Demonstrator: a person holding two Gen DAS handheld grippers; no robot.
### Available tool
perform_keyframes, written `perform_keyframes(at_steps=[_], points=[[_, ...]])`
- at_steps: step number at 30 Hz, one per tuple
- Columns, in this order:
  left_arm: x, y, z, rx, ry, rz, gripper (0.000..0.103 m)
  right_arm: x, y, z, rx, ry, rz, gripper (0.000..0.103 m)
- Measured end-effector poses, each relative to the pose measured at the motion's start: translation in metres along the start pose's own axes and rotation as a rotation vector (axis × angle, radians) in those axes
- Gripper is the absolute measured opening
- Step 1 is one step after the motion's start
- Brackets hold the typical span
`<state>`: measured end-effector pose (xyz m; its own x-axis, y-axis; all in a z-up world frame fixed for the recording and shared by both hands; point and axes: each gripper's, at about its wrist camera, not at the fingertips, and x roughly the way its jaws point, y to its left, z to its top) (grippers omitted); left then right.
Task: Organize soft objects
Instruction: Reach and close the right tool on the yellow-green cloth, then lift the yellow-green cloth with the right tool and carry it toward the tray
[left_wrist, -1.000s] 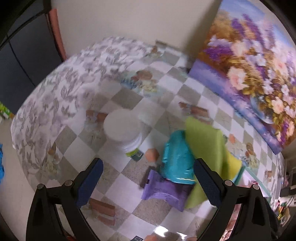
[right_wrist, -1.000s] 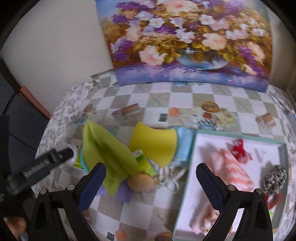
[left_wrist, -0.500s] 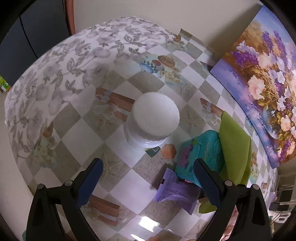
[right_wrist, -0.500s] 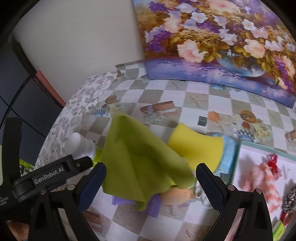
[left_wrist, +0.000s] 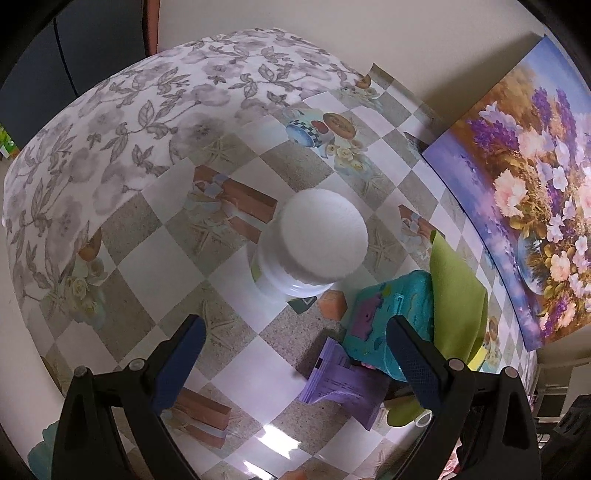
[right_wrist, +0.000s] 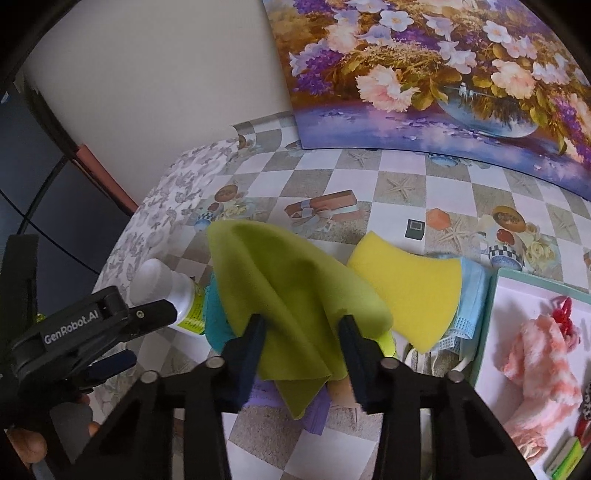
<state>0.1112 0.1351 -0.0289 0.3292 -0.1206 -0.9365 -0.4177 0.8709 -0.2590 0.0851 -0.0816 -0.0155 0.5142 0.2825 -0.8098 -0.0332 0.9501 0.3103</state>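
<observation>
Green cloth (right_wrist: 291, 306) — draped between the right tongs (right_wrist: 301, 325).

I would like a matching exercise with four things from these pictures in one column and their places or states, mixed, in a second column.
Things:
1. green cloth
2. white bottle
3. pink towel
4. yellow sponge

Places or states:
A. lies in the tray
B. rests on a blue mask
C. between the right gripper's fingers
D. stands ahead of the open left gripper

Pairs: 1-C, 2-D, 3-A, 4-B
</observation>
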Motion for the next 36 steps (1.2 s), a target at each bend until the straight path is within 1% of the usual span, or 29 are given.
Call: perform_keyframes(at_steps=[4, 5, 8, 14, 24, 28, 36], points=[[-0.001, -0.001, -0.001, 0.000, 0.006, -0.016, 0.098, -0.002, -0.002, -0.002, 0.011, 0.001, 0.016, 0.023], [-0.001, -0.001, -0.001, 0.000, 0.007, -0.018, 0.098, -0.002, -0.003, -0.002, 0.013, 0.002, 0.019, 0.014], [-0.001, -0.002, -0.002, 0.001, 0.009, -0.024, 0.098, -0.003, -0.005, -0.003, 0.022, 0.004, 0.033, 0.008], [-0.003, -0.003, -0.003, 0.007, 0.006, -0.031, 0.098, -0.010, -0.012, -0.003, 0.041, -0.008, 0.043, 0.006], [-0.006, -0.011, -0.010, 0.045, 0.013, -0.043, 0.098, -0.039, -0.023, -0.006, 0.053, -0.063, 0.034, 0.004], [-0.006, -0.017, -0.017, 0.077, 0.021, -0.042, 0.098, -0.054, -0.030, -0.009, 0.068, -0.088, 0.038, 0.004], [-0.006, -0.028, -0.029, 0.133, 0.032, -0.042, 0.098, -0.095, -0.042, -0.014, 0.095, -0.168, 0.048, 0.004]])
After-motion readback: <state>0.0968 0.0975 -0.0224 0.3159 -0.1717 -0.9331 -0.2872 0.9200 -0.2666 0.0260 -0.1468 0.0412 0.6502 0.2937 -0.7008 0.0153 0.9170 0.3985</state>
